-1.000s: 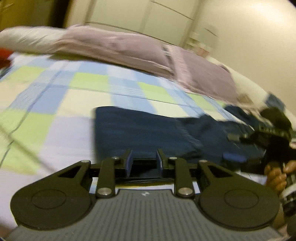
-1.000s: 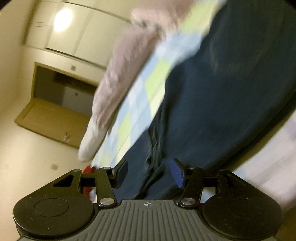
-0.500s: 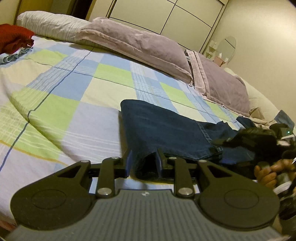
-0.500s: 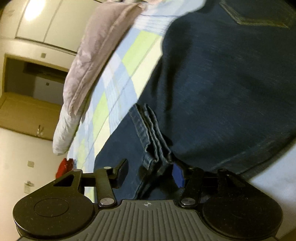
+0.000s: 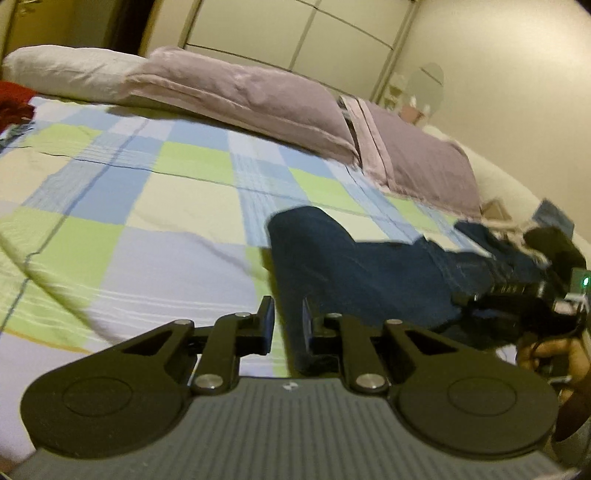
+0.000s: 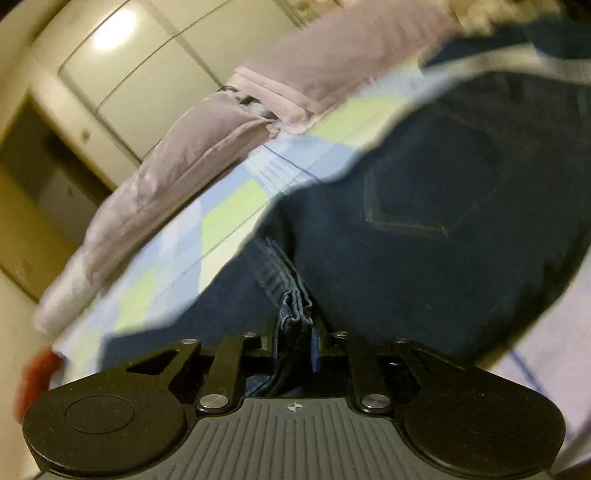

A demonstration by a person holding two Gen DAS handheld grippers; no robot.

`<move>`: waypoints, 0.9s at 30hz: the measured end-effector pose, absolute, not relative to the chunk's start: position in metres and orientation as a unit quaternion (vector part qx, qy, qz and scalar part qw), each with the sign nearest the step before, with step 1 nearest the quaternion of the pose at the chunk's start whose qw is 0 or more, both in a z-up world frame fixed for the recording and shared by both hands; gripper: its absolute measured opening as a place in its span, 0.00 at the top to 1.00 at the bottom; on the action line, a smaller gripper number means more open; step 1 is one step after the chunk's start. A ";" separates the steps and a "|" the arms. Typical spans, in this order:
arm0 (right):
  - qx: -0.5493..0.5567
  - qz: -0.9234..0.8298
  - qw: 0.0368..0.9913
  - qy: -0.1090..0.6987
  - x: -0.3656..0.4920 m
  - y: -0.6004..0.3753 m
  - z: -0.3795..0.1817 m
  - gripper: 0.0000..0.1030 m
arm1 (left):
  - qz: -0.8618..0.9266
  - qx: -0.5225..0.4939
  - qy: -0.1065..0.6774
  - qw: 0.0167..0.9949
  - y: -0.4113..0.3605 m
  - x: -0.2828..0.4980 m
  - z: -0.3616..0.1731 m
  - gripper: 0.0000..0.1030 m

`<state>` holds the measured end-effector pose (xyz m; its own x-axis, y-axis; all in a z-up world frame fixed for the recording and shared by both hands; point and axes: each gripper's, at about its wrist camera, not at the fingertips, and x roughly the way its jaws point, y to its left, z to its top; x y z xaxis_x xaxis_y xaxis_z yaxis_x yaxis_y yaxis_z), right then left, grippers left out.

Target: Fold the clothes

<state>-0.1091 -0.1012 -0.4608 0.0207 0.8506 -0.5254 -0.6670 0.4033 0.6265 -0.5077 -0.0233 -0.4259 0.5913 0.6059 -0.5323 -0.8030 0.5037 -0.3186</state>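
A checked bedspread point(image 5: 155, 206) under mauve pillows point(image 5: 251, 96) carries the dark jeans point(image 5: 354, 269). My left gripper point(image 5: 288, 321) has just been closing on their near edge. Only the right wrist view shows my right gripper point(image 6: 293, 339), also just closing, pinching the bunched hem beside a back pocket point(image 6: 410, 199).

A bedroom in a home.
A wide bed under a blue, green and white checked bedspread point(image 5: 155, 206) carries mauve fabric pillows point(image 5: 251, 96) along its head, with pale panelled wardrobe doors point(image 5: 303, 33) behind and an oval mirror point(image 5: 428, 79) in the corner.
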 end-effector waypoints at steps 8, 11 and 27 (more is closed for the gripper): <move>0.095 0.579 0.731 0.349 -0.125 -0.120 -0.414 0.86 | 0.410 -0.273 0.191 0.849 -0.017 -0.487 -0.426 0.88; 0.081 0.549 0.720 0.417 -0.109 -0.112 -0.456 0.86 | 0.406 -0.274 0.201 0.848 -0.017 -0.481 -0.429 0.88; -0.062 0.546 0.789 0.277 -0.124 -0.107 -0.394 0.71 | 0.405 -0.232 0.224 0.856 0.012 -0.452 -0.419 0.90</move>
<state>-0.1242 -0.1071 -0.3944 0.2512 0.8261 -0.5045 -0.8945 0.3972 0.2051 -0.4515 0.0117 -0.4186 0.5723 0.5884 -0.5711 -0.7965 0.5644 -0.2167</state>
